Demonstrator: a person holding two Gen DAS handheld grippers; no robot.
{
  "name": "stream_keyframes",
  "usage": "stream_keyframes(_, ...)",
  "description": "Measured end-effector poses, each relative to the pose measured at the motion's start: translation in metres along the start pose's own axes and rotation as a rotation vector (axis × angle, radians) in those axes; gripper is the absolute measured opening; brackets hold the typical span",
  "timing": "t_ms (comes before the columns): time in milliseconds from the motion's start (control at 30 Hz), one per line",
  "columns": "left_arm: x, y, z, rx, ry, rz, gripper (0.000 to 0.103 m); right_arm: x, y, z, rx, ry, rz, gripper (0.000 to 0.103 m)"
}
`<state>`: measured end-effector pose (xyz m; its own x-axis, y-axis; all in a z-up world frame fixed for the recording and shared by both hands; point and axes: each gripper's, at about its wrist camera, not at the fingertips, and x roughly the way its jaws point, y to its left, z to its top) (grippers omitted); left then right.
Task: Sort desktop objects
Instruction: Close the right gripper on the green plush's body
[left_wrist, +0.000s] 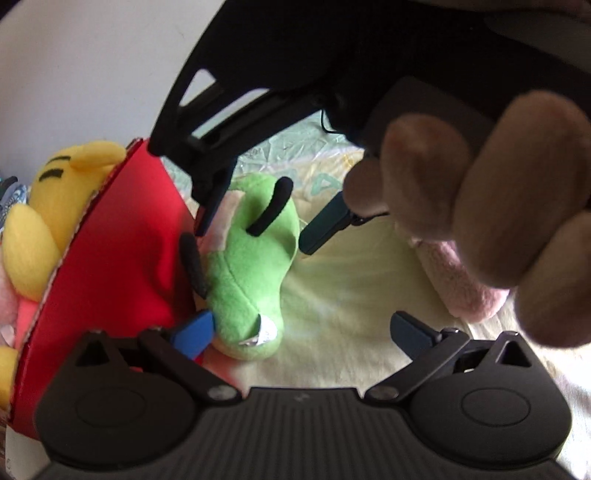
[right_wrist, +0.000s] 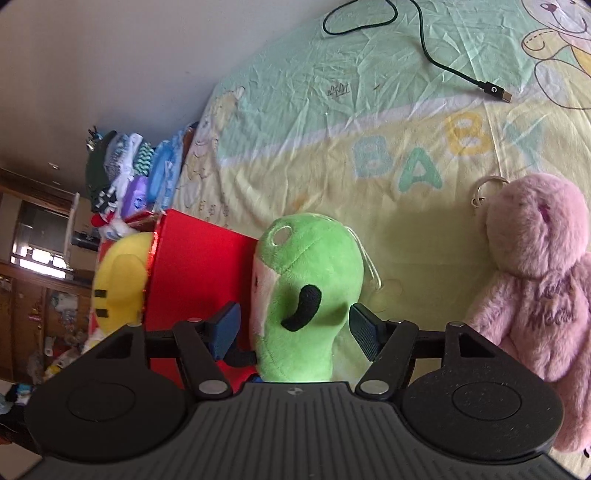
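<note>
A: Right wrist view is showing the green plush toy (right_wrist: 310, 295) sitting between the fingers of the right gripper (right_wrist: 293, 332), and both pads are standing clear of the fabric, so the tongs are spread wide and holding nothing.

B: Agreed. The toy is lying on the yellow bedsheet (right_wrist: 424, 240), pressed right up against the outer wall of the red box (right_wrist: 199, 266). A yellow plush (right_wrist: 118, 280) is already poking out of that box.

A: Left wrist view is giving the other end. The left gripper (left_wrist: 303, 332) is also gaping wide, with the toy's tail end just beside its blue left pad (left_wrist: 194, 332). Nothing is being gripped there either.

B: How is the toy going to handle, do you think?

A: Soft and light, I'm guessing. The stuffing is likely giving under pressure, so a close on the bulging head may be squashing in rather than slipping. The plush nap is offering decent friction.

B: I'd be taking it across the thick middle of the head, clear of the black felt strip (right_wrist: 303, 306) and the thin hang loop.

A: And the pink plush (right_wrist: 535, 288) is lying well apart to the right, untouched.

B: A hand (left_wrist: 498, 206) is filling the right of the left view, blurred.
</note>
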<state>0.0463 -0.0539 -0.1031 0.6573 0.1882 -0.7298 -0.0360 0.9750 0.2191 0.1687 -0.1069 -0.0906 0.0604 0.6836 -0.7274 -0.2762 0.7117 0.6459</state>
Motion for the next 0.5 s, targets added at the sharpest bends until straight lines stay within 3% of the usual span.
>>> stream_keyframes(100,0.002,0.0,-0.001,0.015,-0.018,0.001,0.102,0.007,-0.006,0.003,0.012,0.016,-0.031,0.075)
stream_keyframes(167,0.004,-0.001,-0.004,0.037,-0.033,0.009,0.102,0.012,-0.014,0.004,0.031,0.031,0.001,0.075)
stream_keyframes(233,0.002,0.001,-0.007,0.055,-0.046,-0.002,0.102,0.013,-0.022,0.004,0.075,0.048,0.073,0.064)
stream_keyframes(300,-0.001,0.004,-0.008,0.064,-0.053,-0.02,0.102,0.008,-0.026,0.002,0.075,0.048,0.092,0.06)
stream_keyframes(500,-0.017,0.022,-0.014,0.002,-0.033,-0.13,0.102,-0.012,-0.034,-0.013,0.024,0.059,0.098,0.057)
